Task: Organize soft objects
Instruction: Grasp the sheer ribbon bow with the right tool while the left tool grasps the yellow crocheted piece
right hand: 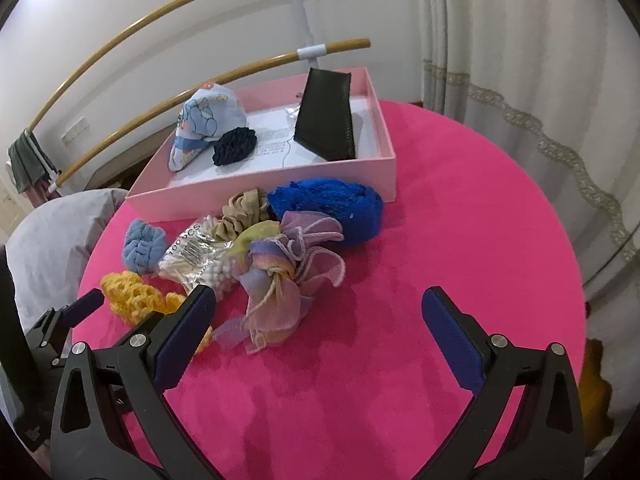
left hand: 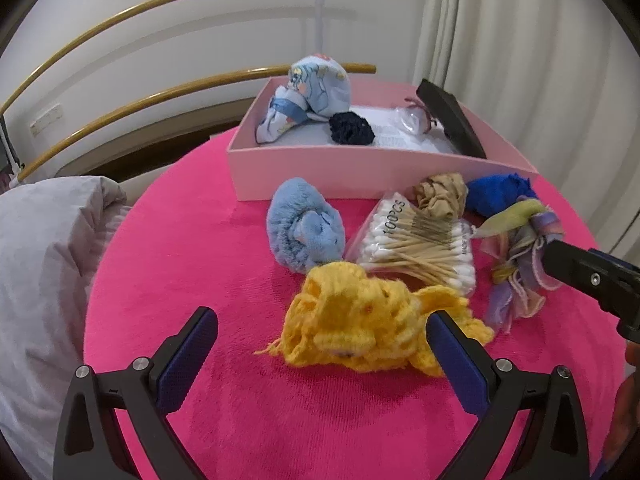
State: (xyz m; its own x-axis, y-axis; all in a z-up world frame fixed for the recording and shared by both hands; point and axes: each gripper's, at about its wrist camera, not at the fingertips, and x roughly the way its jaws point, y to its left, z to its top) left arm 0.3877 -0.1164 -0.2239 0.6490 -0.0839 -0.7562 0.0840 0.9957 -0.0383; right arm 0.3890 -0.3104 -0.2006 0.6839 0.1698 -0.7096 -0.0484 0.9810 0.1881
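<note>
A pink box (left hand: 360, 174) (right hand: 256, 188) stands at the back of the round pink table. It holds a blue printed cap (left hand: 316, 92) (right hand: 204, 120), a dark navy scrunchie (left hand: 352, 129) (right hand: 234, 146) and a black pouch (left hand: 450, 118) (right hand: 328, 118). In front lie a yellow crochet piece (left hand: 360, 324) (right hand: 132, 294), a light blue scrunchie (left hand: 304, 230) (right hand: 142, 246), a beige scrunchie (left hand: 440, 194) (right hand: 244, 210), a royal blue net (left hand: 498, 192) (right hand: 332, 206) and a pastel ruffled scrunchie (left hand: 520, 248) (right hand: 280, 272). My left gripper (left hand: 324, 342) is open around the yellow piece. My right gripper (right hand: 320, 324) is open and empty, just right of the pastel scrunchie.
A bag of cotton swabs (left hand: 420, 244) (right hand: 196, 258) lies among the soft items. A grey cushion (left hand: 44, 264) sits left of the table. Curved wooden rails (left hand: 160, 8) and a curtain (right hand: 520, 80) stand behind. The pink tablecloth (right hand: 460, 220) is bare on the right.
</note>
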